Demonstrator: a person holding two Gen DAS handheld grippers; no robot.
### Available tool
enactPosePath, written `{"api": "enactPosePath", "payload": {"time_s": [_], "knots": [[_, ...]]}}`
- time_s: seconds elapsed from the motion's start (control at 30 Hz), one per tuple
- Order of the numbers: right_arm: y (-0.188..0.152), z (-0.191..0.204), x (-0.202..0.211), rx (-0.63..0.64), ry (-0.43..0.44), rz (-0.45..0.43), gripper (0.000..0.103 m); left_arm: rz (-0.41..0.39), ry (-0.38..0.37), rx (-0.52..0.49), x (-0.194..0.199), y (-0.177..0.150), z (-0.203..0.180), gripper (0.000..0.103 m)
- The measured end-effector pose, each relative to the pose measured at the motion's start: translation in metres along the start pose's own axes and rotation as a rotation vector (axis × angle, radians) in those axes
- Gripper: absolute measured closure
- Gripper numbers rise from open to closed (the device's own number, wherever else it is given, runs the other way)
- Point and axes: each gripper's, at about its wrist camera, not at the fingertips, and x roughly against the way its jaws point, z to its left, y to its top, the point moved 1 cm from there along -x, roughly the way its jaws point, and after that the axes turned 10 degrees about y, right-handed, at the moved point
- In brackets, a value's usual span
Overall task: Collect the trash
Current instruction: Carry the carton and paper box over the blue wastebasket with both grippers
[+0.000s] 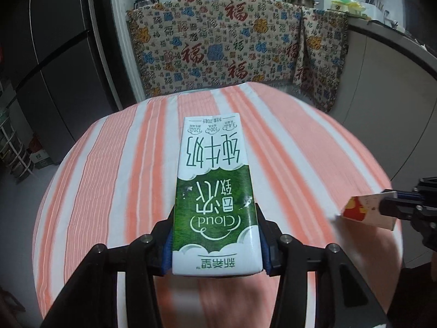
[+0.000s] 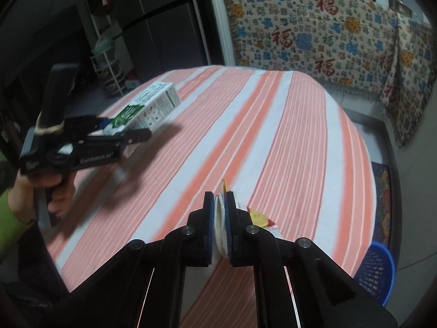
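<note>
A green-and-white milk carton (image 1: 215,191) lies lengthwise between the fingers of my left gripper (image 1: 215,218), which is shut on its near end. The right wrist view shows the same carton (image 2: 153,101) held just above the table in the left gripper (image 2: 128,136), with a shadow under it. My right gripper (image 2: 220,199) is shut on a flattened red, yellow and white paper box (image 2: 259,216). This box (image 1: 363,210) and the right gripper (image 1: 393,205) also show at the right edge of the left wrist view.
A round table with an orange-and-white striped cloth (image 2: 273,125) lies under both grippers. A blue mesh basket (image 2: 379,273) stands on the floor at the table's right. A patterned cloth (image 1: 218,46) hangs over the counter behind, and a dark fridge (image 1: 54,54) stands to the left.
</note>
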Motion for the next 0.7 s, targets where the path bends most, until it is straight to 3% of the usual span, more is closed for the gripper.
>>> {"api": "enactPosePath", "payload": {"time_s": [0.5, 0.7], "knots": [[0.003, -0.013, 0.041, -0.08, 0.038, -0.112, 0.097, -0.049, -0.037, -0.066, 0.036, 0.013, -0.055, 0.055], [0.002, -0.024, 0.063, -0.106, 0.026, -0.15, 0.097, -0.023, -0.108, -0.086, 0.037, 0.016, -0.081, 0.055]]}}
